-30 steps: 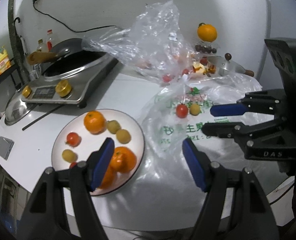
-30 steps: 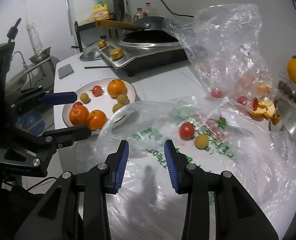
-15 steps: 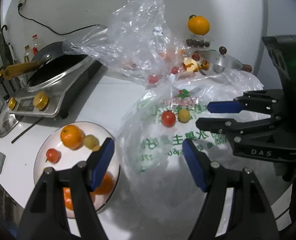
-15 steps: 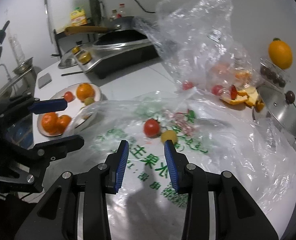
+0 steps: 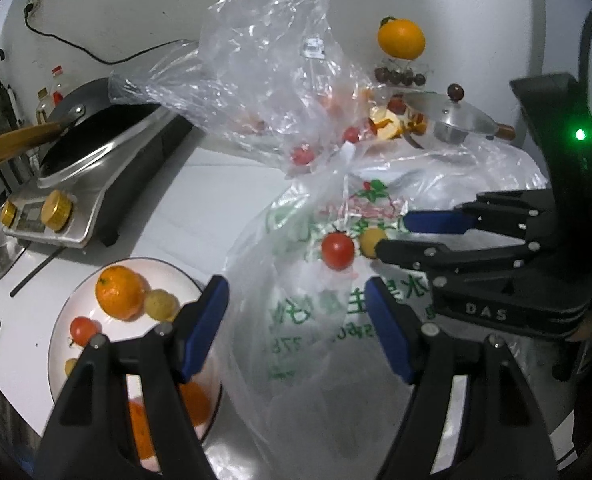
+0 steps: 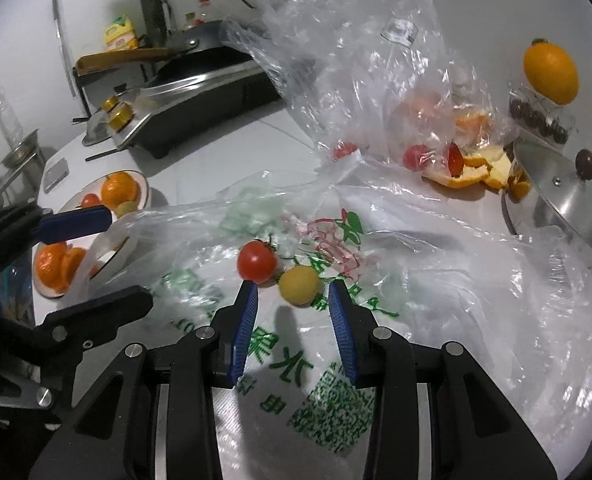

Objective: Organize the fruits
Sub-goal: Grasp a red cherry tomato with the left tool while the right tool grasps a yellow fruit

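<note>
Blue-padded right tool (image 6: 293,322) sits low over a flat printed plastic bag (image 6: 376,300), jaws parted w/ a moderate gap, gripping nothing; its tips reach just short of a small yellow round fruit (image 6: 299,285), which lies on the bag just ahead of the gap. Touching that fruit's left side is a glossy red cherry tomato (image 6: 257,261) w/ a green stalk. From the left wrist view the left tool (image 5: 296,320) is spread wide, nothing between its pads, hovering over the bag's near-left edge & the rim of a white round plate (image 5: 158,266). Plate holds a dimpled orange (image 5: 120,292), a pale yellow-green fruit (image 5: 161,305) touching it, a small tomato (image 5: 83,330) & more orange pieces partly hidden behind the left finger. Right tool enters the left view from the right, black frame, tips right at the yellow fruit (image 5: 370,240) beside the red tomato (image 5: 337,250).

Farther back on the white tabletop (image 5: 200,208): a crumpled clear bag (image 5: 272,76) standing tall w/ red fruits inside, orange peel (image 6: 472,168) beside it, a shiny steel pot lid (image 6: 564,196) w/ dark knob. Far left, a steel stove (image 5: 92,184) carrying a dark wok w/ wooden handle.
</note>
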The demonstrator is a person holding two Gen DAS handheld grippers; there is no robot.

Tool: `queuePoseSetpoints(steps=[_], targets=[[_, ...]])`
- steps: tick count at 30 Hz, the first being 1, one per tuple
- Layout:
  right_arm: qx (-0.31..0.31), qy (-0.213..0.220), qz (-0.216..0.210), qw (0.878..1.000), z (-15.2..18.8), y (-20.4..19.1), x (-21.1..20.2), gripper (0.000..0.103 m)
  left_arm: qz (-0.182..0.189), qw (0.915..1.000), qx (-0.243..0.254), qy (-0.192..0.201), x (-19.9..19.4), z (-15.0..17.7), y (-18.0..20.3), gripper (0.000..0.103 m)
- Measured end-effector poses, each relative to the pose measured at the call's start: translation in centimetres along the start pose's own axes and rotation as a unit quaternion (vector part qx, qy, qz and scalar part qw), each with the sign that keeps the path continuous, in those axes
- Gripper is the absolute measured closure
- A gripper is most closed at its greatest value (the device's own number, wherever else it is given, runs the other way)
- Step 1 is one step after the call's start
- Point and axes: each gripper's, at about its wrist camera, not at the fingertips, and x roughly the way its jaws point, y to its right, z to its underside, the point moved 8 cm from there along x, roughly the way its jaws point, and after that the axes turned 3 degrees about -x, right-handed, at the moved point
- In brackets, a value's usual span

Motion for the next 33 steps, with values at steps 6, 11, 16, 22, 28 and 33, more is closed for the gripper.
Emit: queuePoseSetpoints(steps=[6, 11, 16, 22, 28, 33], targets=[[0.006, -0.012, 0.003, 1.000, 0.0, 0.4, 1.6, 0.064, 0.000, 1.0000, -0.001, -0.004, 0.9, -0.2, -0.3, 0.031], [0.006, -0.018, 0.001, 1.000, 0.1, 0.5, 2.4, 0.064, 0.002, 1.0000, 0.003, -0.008, 1.7, -0.4, -0.3, 0.031], [0.011, -0.028, -0.003, 1.000, 0.3, 0.6, 3.1, 0.071, 0.004, 0.9999, 0.010, -0.010, 2.4, -0.8, 0.1, 0.031], [0.017, -0.018, -0.011, 1.000, 0.2, 0.8, 2.6, 0.075, 0.011, 0.9996, 0.019, -0.020, 3.3, -1.2, 1.1, 0.031], [0.030, 0.005, -0.001, 1.000, -0.1, 2.2, 0.8, 0.075, 0.018, 0.9990, 0.028, -0.029, 4.4, -1.6, 2.3, 0.032], [0.053, 0.011, 0.004, 0.999, 0.3, 3.8, 0.5, 0.075, 0.018, 0.9982, 0.025, -0.051, 6.3, -1.7, 3.0, 0.046]])
